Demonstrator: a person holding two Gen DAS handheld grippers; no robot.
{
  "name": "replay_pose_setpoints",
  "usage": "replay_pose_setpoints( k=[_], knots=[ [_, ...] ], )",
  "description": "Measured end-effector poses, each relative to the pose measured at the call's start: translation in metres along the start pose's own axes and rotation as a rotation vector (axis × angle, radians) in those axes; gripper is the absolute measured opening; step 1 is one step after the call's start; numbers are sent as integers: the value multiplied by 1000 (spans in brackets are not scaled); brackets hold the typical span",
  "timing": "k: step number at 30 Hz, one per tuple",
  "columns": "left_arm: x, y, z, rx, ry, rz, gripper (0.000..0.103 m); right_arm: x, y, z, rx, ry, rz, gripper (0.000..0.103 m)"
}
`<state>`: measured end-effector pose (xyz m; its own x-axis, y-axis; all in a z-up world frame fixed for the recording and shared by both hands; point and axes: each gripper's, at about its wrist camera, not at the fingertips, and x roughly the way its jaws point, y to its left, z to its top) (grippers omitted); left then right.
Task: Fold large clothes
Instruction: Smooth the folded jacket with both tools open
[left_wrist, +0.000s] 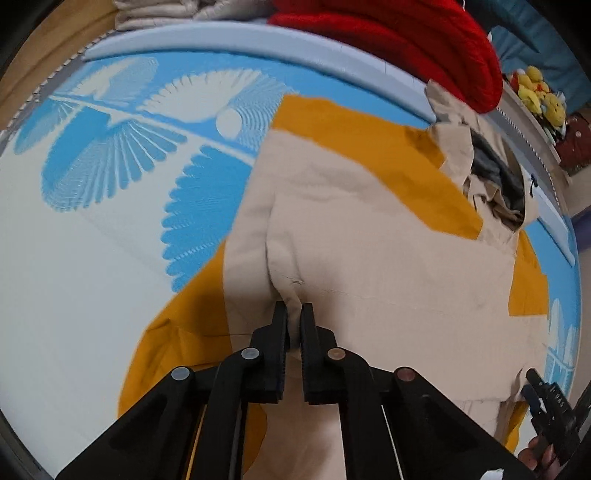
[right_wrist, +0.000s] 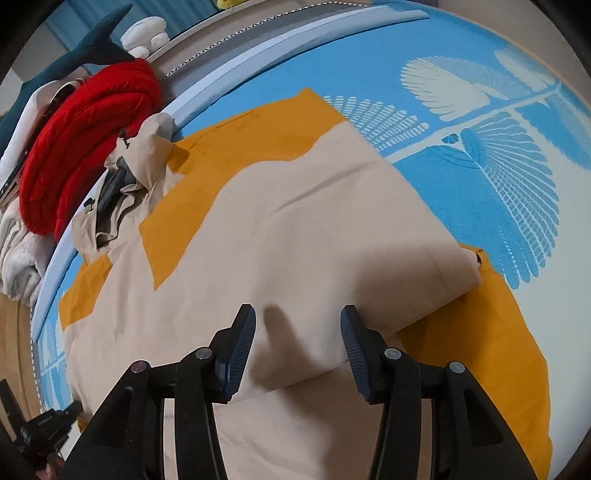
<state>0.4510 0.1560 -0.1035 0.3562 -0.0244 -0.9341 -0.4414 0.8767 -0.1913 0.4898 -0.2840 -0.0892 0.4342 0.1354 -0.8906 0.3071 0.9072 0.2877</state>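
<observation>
A beige-and-mustard jacket (left_wrist: 369, 229) is spread on the bed (left_wrist: 74, 277), its long axis running away toward the far hood. A raised pleat of beige cloth is pinched by the left gripper (left_wrist: 294, 314); the right gripper (right_wrist: 297, 317) is held spread just above a near fold.

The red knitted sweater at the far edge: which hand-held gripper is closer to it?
Hard to say. The red knitted sweater lies far beyond both: the left hand-held gripper pinches the beige-and-yellow jacket; the right hand-held gripper hovers open over it.

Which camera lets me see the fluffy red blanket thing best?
The right wrist view. There the folded red fleecy bundle shows almost whole, its thick rolls stacked beyond the far end of the beige and mustard jacket. The left wrist view catches only part of it, cut off by the top edge.
</observation>
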Motion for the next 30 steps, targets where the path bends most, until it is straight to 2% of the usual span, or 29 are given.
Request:
replay_pose_setpoints(
  k=[3,5,7,10,12,14,16,18,20,22,25,27,30],
  knots=[
    [-7,2,-1,-21,-13,46,7,6,-1,-2,-6,30,-5,49],
    [-1,4,-1,-27,11,85,13,14,-6,-4,-4,71,-43,49],
    [1,4,-1,-21,14,108,14,18,-9,-5,3,89,-66,49],
    [-23,-6,1,19,-103,120,16,8,-8,-3,-6,48,-85,49],
    [-35,-18,0,80,-167,102,27,-5,0,-1,-42,-32,-89,49],
    [-30,-23,-2,99,-140,59,28,-16,8,2,-80,-89,-74,49],
    [-14,-25,-4,97,-67,21,28,-18,13,3,-104,-98,-51,49],
    [6,-24,-8,87,23,0,28,-9,10,3,-90,-49,-35,49],
    [25,-21,-12,72,106,9,28,10,-1,1,-37,45,-44,49],
    [29,-18,-14,60,126,26,28,20,-10,-2,-11,91,-51,49],
    [14,-24,-11,85,70,42,30,12,-4,2,-42,61,-70,49],
    [2,-30,-9,109,8,56,38,-2,2,5,-64,-7,-60,49],
    [-13,-37,-9,133,-41,52,38,-22,14,7,-116,-104,-51,49]
  ],
)
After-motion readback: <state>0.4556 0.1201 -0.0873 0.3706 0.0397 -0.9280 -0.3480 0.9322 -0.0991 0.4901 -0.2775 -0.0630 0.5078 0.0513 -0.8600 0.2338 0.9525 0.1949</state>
